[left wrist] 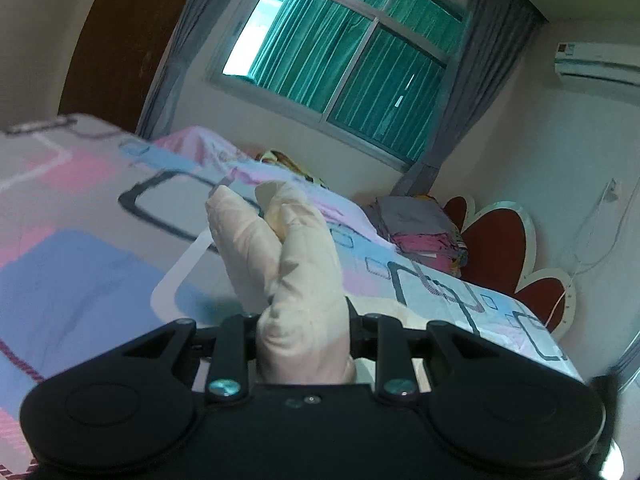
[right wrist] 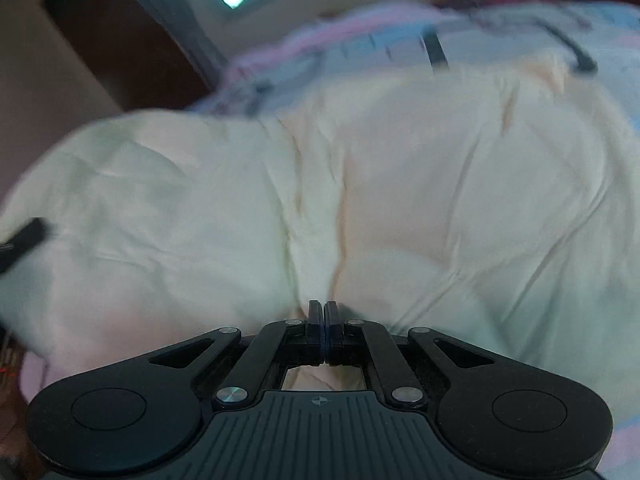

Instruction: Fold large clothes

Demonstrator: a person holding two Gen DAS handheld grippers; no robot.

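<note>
Left claw pinching bunched cream garment | right claw closed over spread garment

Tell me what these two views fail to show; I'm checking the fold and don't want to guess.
- Left tongs, left wrist view: a bunched cream garment hides the fingertips.
- Right tongs, right wrist view: shut; whether cloth is pinched is unclear.
- Garment type: its edges leave the right wrist frame, blurred.
- Folded pile by the headboard: too small to identify items.
- Bedsheet under the garment: covered.
</note>
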